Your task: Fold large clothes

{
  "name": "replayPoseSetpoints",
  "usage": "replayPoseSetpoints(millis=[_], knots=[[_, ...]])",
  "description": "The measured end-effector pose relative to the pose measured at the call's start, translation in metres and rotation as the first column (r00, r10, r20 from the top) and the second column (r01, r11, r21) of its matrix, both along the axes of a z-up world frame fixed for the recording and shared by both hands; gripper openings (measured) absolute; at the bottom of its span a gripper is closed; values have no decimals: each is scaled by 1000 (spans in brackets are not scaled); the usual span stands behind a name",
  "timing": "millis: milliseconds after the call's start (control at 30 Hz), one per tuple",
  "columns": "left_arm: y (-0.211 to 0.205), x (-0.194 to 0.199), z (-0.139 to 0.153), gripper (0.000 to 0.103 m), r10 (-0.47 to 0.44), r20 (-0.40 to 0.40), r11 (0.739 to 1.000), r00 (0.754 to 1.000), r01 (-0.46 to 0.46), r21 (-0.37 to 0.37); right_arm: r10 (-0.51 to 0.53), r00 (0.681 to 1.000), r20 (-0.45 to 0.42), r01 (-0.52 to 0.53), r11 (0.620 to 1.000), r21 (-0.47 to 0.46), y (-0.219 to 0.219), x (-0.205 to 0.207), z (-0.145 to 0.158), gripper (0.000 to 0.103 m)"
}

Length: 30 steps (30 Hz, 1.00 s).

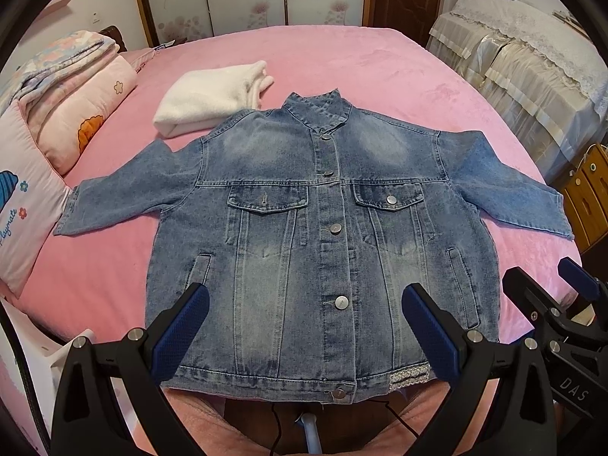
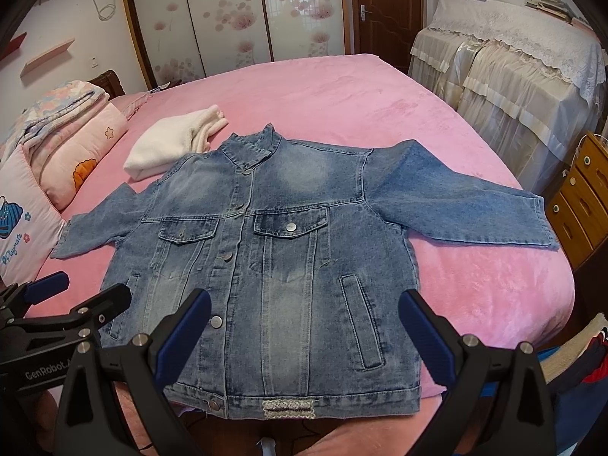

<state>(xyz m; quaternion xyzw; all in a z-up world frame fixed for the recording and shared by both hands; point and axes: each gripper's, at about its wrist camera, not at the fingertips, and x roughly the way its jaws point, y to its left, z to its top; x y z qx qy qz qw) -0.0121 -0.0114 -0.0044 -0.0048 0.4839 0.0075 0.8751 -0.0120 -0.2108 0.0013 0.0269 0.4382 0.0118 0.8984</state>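
You are at the start: the denim jacket (image 1: 323, 235) lies flat and buttoned, front up, on the pink bed (image 1: 361, 60), sleeves spread, nothing folded yet. Your left gripper (image 1: 304, 326) and right gripper (image 2: 304, 326) both hover over the hem with fingers spread and empty. Next, I judge, you need to grasp a sleeve and bring it across the chest.

"Playmate" on the pink pillow (image 1: 22, 205); "DAS" on the right tool (image 1: 570, 292); "GenRobot.A" on the left tool (image 2: 49, 296).
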Motion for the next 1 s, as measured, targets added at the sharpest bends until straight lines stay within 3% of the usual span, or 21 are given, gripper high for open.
replayPoseSetpoints(millis=[1000], knots=[[0,1,0,101,0,-21,1000,1000,0,7,2,1000,-14,-2,1000,2,-1,1,-4,100]])
